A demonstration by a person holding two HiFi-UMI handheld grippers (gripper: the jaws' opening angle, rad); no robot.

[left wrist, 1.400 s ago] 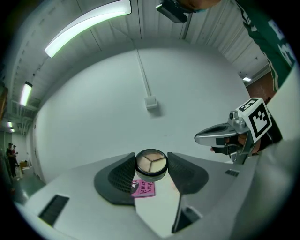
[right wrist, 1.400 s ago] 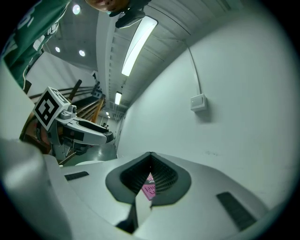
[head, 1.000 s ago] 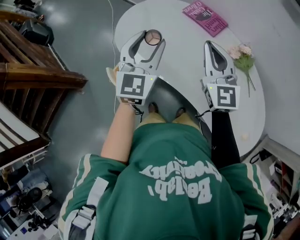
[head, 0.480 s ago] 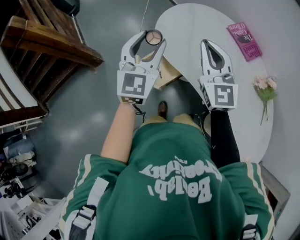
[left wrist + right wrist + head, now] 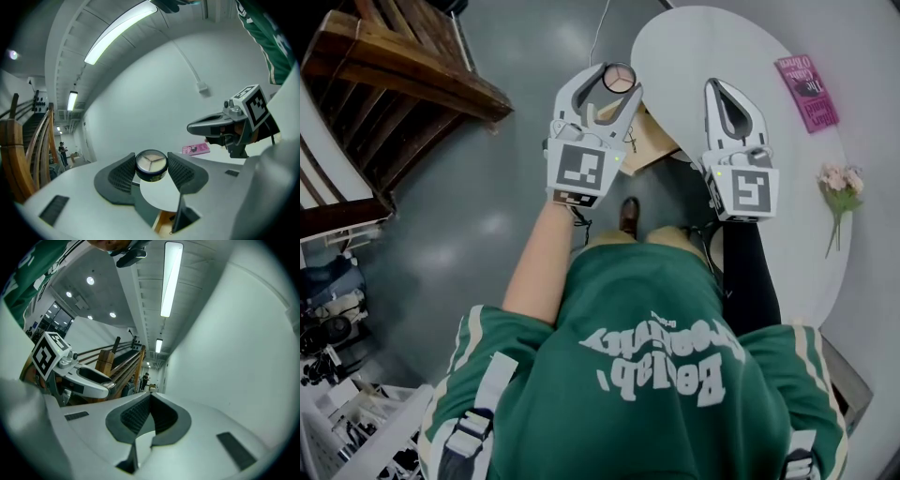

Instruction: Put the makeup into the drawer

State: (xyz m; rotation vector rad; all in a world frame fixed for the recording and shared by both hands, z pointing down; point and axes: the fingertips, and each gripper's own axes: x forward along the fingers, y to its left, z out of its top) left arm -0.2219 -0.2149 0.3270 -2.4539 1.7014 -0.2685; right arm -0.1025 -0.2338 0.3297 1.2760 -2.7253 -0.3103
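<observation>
A round makeup compact (image 5: pixel 619 77) with a pale lid sits between the tips of my left gripper (image 5: pixel 615 81), which is shut on it. In the left gripper view the compact (image 5: pixel 151 164) is pinched between the ribbed pads (image 5: pixel 123 174), above the edge of the white table (image 5: pixel 159 199). Below the left gripper, a light wooden drawer (image 5: pixel 645 142) sticks out from under the white oval table (image 5: pixel 712 47). My right gripper (image 5: pixel 729 86) hovers over the table, shut and empty; its pads (image 5: pixel 140 414) meet at the tips.
A pink book (image 5: pixel 811 92) and a small bunch of flowers (image 5: pixel 840 182) lie on the table's right side. A dark wooden staircase (image 5: pixel 403 66) stands at the upper left over grey floor (image 5: pixel 469 225). My feet (image 5: pixel 628 214) are near the drawer.
Both grippers have swung across the room: the table and pink book now sit further right in the head view, and the wooden drawer has come under the left gripper. The compact stays gripped.
</observation>
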